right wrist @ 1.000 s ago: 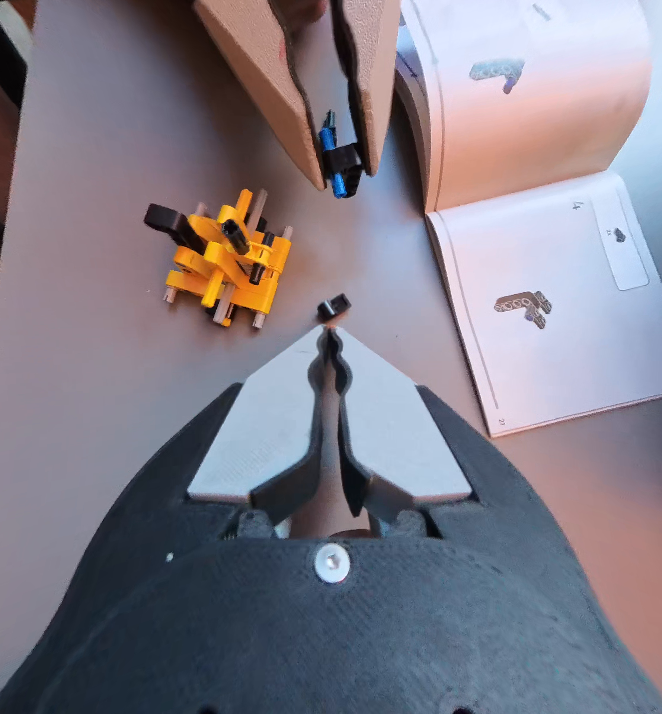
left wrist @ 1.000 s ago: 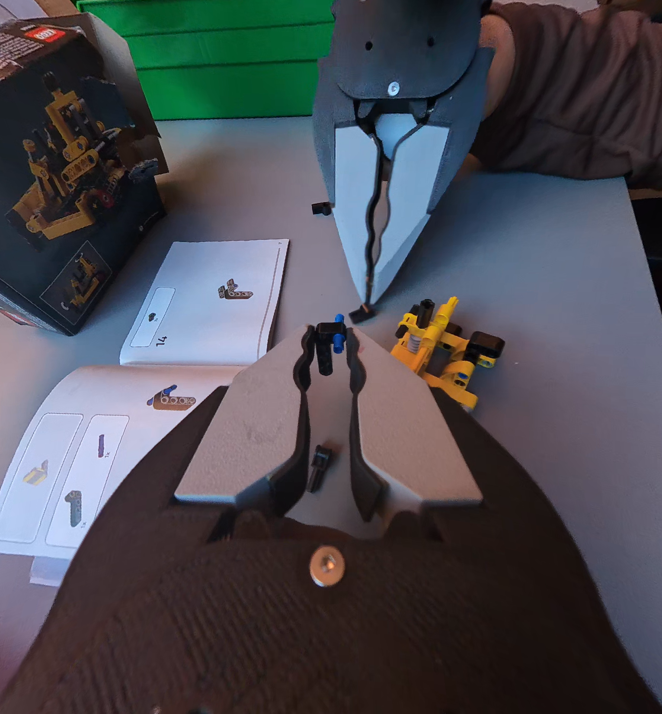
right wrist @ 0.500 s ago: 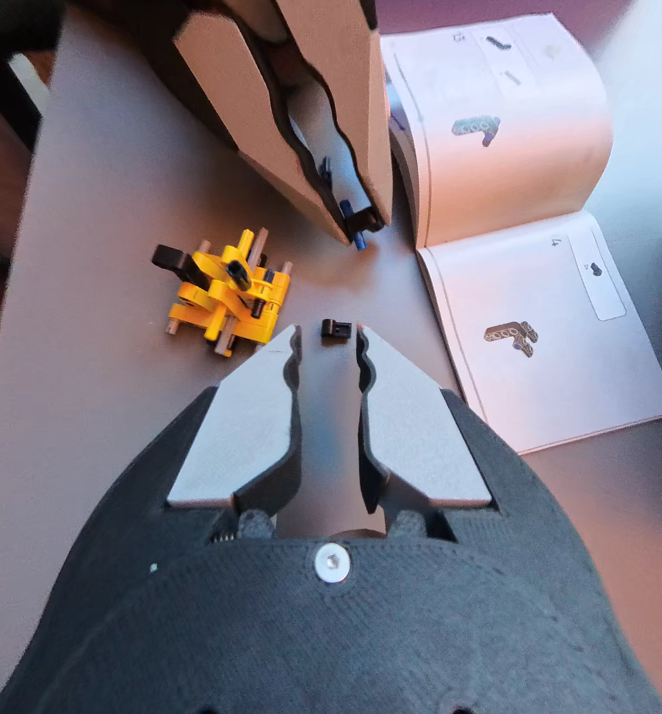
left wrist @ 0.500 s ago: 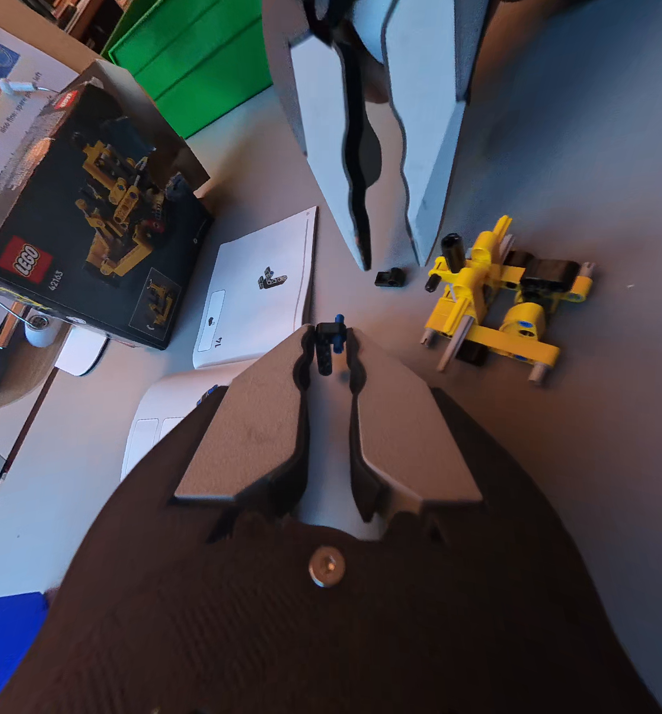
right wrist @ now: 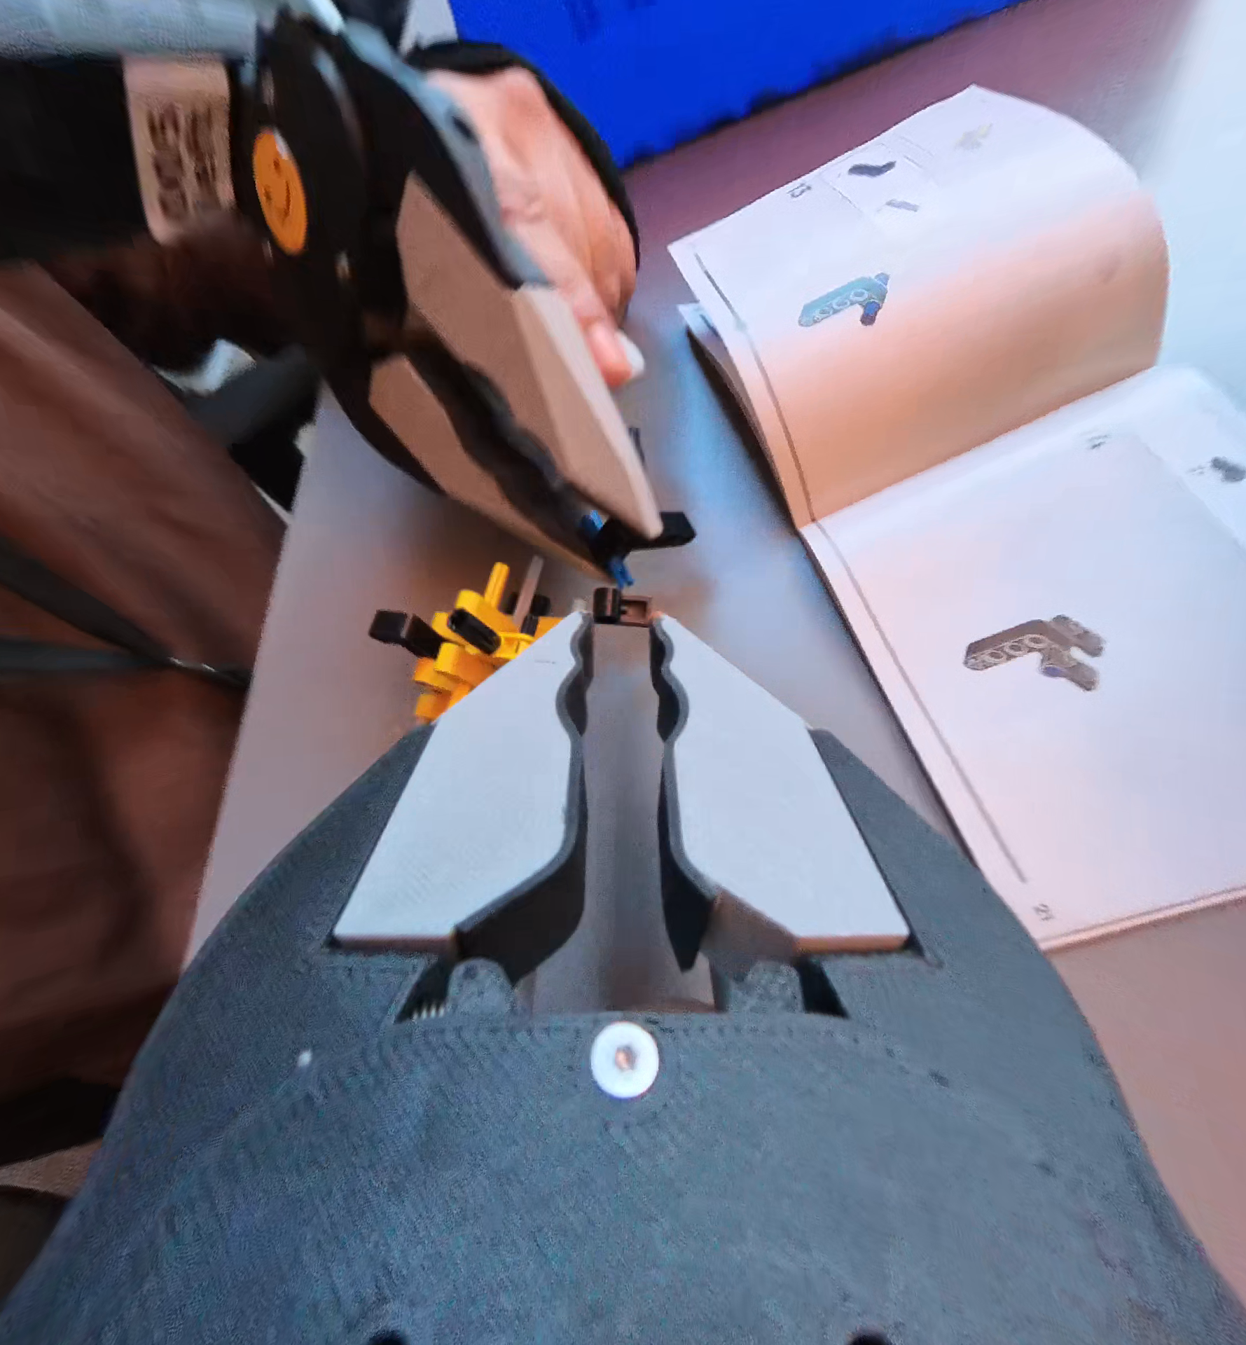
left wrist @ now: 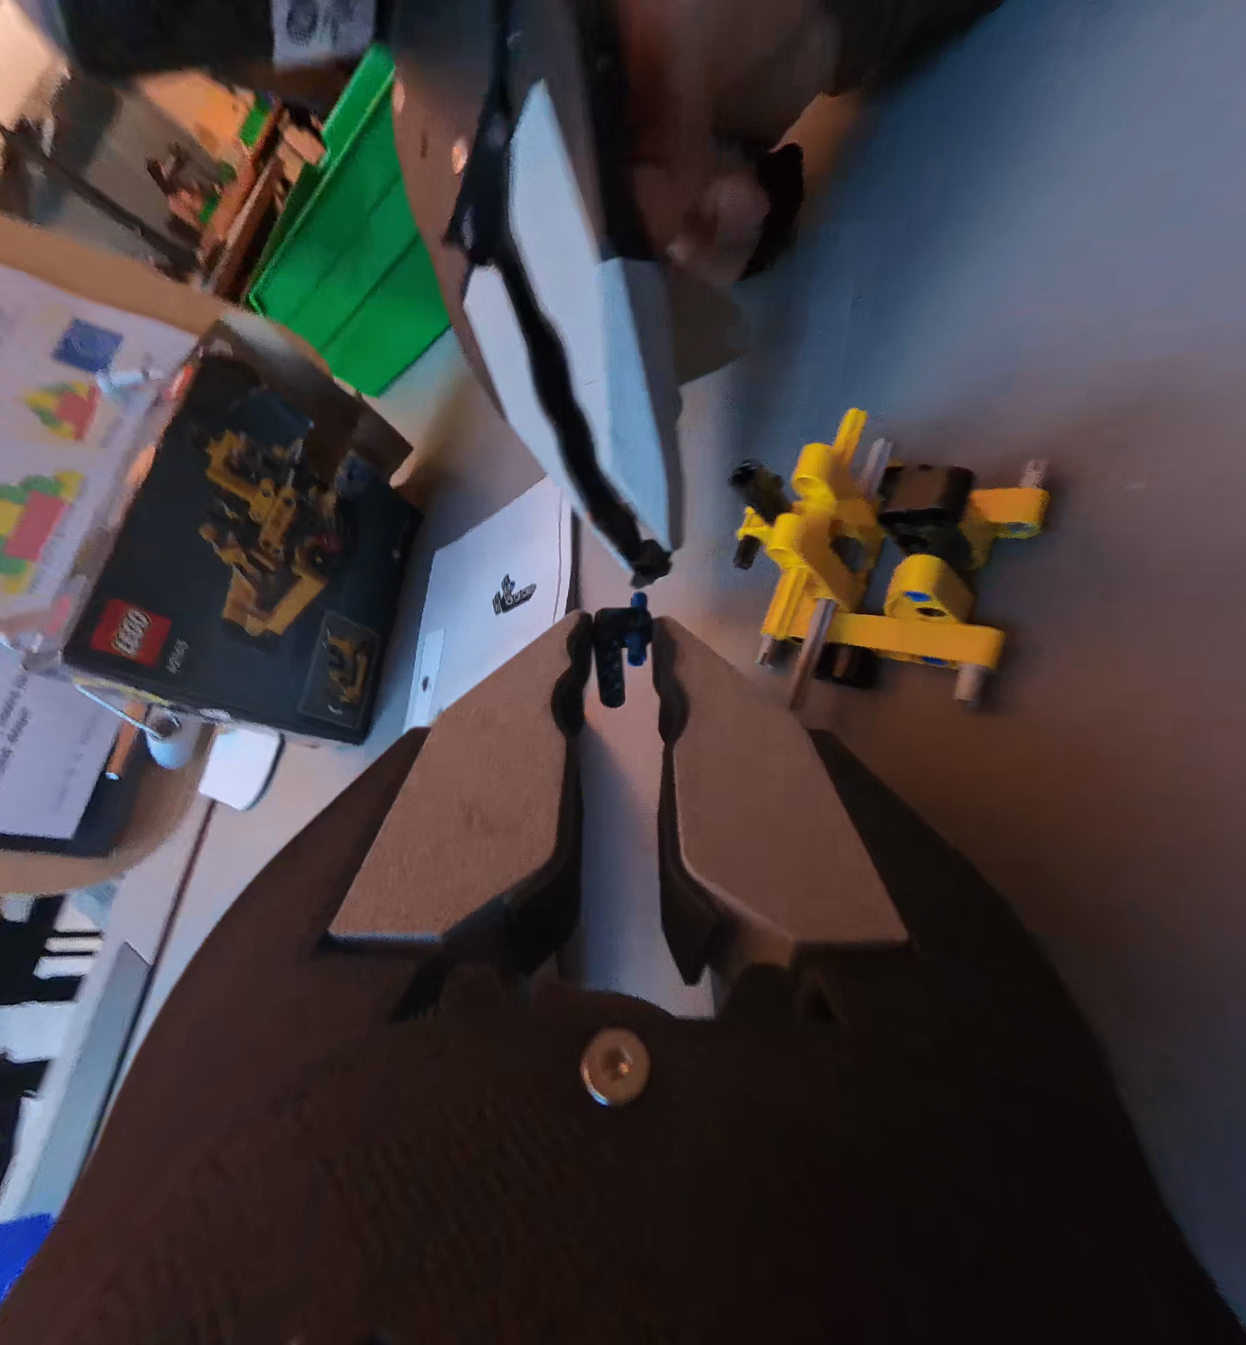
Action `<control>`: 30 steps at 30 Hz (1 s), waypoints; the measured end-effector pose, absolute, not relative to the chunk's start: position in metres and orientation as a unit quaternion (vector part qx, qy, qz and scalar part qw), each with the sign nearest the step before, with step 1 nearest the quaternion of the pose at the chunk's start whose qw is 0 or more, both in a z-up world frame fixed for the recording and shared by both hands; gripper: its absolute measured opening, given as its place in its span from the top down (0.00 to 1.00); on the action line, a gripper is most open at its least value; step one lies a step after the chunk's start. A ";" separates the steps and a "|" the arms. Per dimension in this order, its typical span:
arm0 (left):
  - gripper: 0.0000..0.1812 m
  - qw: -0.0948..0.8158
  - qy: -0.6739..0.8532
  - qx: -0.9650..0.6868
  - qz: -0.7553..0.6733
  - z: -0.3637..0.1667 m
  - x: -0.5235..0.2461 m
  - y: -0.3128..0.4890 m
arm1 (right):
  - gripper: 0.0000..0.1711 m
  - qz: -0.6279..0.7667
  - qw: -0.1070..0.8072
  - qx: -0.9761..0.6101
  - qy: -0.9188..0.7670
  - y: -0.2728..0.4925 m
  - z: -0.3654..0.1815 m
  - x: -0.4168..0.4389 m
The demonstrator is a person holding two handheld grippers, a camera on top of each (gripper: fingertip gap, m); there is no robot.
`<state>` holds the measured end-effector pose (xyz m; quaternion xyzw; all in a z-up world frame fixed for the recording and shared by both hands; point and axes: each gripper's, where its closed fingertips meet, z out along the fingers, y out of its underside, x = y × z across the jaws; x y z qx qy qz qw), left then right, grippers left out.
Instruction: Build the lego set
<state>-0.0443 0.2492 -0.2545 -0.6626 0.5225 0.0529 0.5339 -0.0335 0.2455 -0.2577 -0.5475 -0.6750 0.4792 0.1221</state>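
My left gripper (left wrist: 623, 627) is shut on a black angled beam (left wrist: 611, 655) with a blue pin (left wrist: 637, 632) in it, held above the table. My right gripper (right wrist: 621, 617) is shut on a small black connector (right wrist: 616, 604) at its fingertips. The two held pieces are tip to tip, almost touching; I cannot tell if they meet. In the right wrist view the beam (right wrist: 631, 535) sits just above the connector. In the left wrist view the right gripper (left wrist: 647, 566) comes down from above. A yellow sub-assembly (left wrist: 889, 582) lies on the grey table (left wrist: 1114, 291), partly hidden in the right wrist view (right wrist: 470, 648).
The open instruction booklet (right wrist: 1042, 655) lies beside the grippers. The dark set box (left wrist: 241, 553) stands at the left, green bins (left wrist: 358, 240) behind it. A hand (right wrist: 561, 182) and a brown sleeve hold the left gripper. A blue object (right wrist: 678, 44) is at the back. The tips of both grippers are at nearly the same place.
My right gripper went from open around the small black connector on the table to shut on it and lifted it up to the left gripper's beam. Both views tilted.
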 end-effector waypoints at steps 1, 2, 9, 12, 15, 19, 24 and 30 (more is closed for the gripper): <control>0.93 0.533 0.535 -0.653 0.060 -0.257 -0.042 0.247 | 0.93 0.496 0.104 -0.554 -0.661 0.245 -0.257 -0.034; 0.93 0.529 0.546 -0.647 0.067 -0.260 -0.040 0.245 | 0.93 0.507 0.090 -0.558 -0.651 0.244 -0.256 -0.034; 0.93 0.541 0.546 -0.634 0.085 -0.256 -0.039 0.248 | 0.94 0.618 -0.008 -0.561 -0.550 0.238 -0.231 -0.034; 0.93 0.558 0.543 -0.617 0.112 -0.248 -0.039 0.250 | 0.94 0.640 -0.076 -0.569 -0.511 0.230 -0.231 -0.035; 0.93 0.560 0.549 -0.608 0.125 -0.247 -0.039 0.250 | 0.94 0.643 -0.119 -0.592 -0.471 0.232 -0.236 -0.039; 0.93 0.558 0.555 -0.608 0.104 -0.249 -0.035 0.245 | 0.94 0.641 -0.103 -0.623 -0.436 0.249 -0.240 -0.043; 0.93 0.561 0.547 -0.617 0.078 -0.248 -0.033 0.243 | 0.94 0.604 -0.075 -0.647 -0.459 0.253 -0.252 -0.043; 0.93 0.538 0.549 -0.637 0.069 -0.257 -0.037 0.245 | 0.94 0.544 -0.046 -0.688 -0.479 0.262 -0.271 -0.041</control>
